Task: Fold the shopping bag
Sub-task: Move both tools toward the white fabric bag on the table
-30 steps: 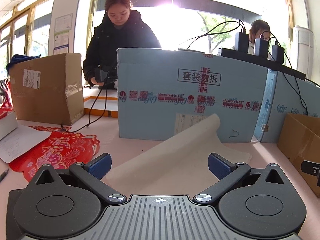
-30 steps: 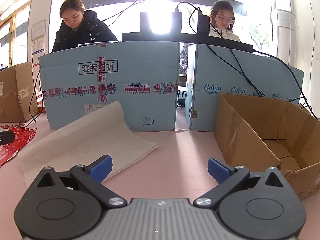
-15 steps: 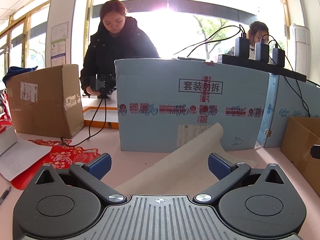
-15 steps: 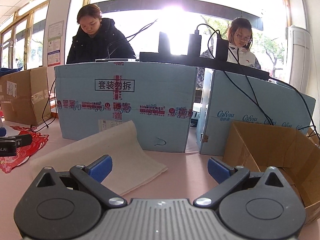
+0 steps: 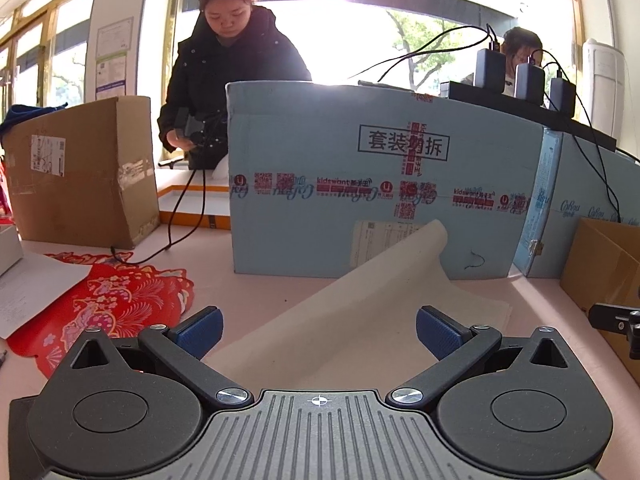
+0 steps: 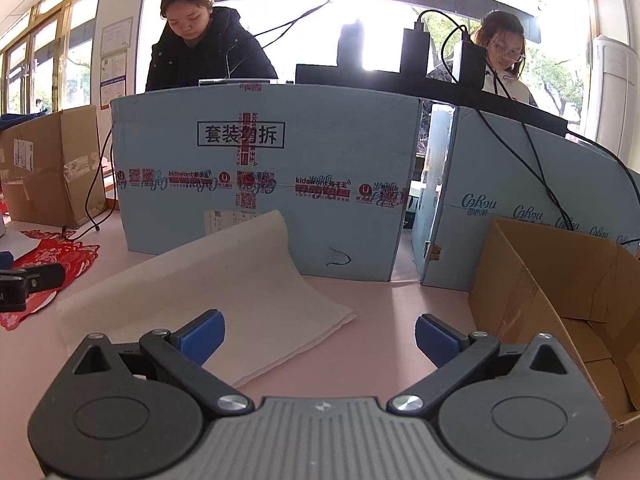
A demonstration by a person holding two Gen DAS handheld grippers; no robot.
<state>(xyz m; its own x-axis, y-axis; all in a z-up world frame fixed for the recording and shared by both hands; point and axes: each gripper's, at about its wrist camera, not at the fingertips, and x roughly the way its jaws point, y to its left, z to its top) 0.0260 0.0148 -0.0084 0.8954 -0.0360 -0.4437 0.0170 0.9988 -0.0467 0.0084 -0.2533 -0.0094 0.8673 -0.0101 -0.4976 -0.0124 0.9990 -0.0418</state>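
Your left hand-held gripper (image 5: 318, 326) hangs low over the pink table (image 5: 256, 280) with its blue fingers spread wide and nothing between them, the cream shopping bag (image 5: 360, 320) lying flat straight ahead at twelve o'clock. From your right hand-held gripper (image 6: 318, 332), likewise spread and empty, the bag (image 6: 208, 292) sits toward ten o'clock, its far edge curling up against the blue cardboard box (image 6: 264, 176) behind it. An open brown box (image 6: 560, 300) stands at two o'clock from the right gripper, and a red paper cutting (image 5: 116, 304) lies at nine o'clock from the left. The bag looks to be thin, soft cloth in stacked layers: light, limp and likely to sag or slide on the smooth table rather than hold a crease by itself. Your best hold is probably at the near corners, one per gripper, pinching all layers together close to the edge so none slips free. The raised far edge offers an easier bite, though pulling there could drag the whole bag instead of folding it.
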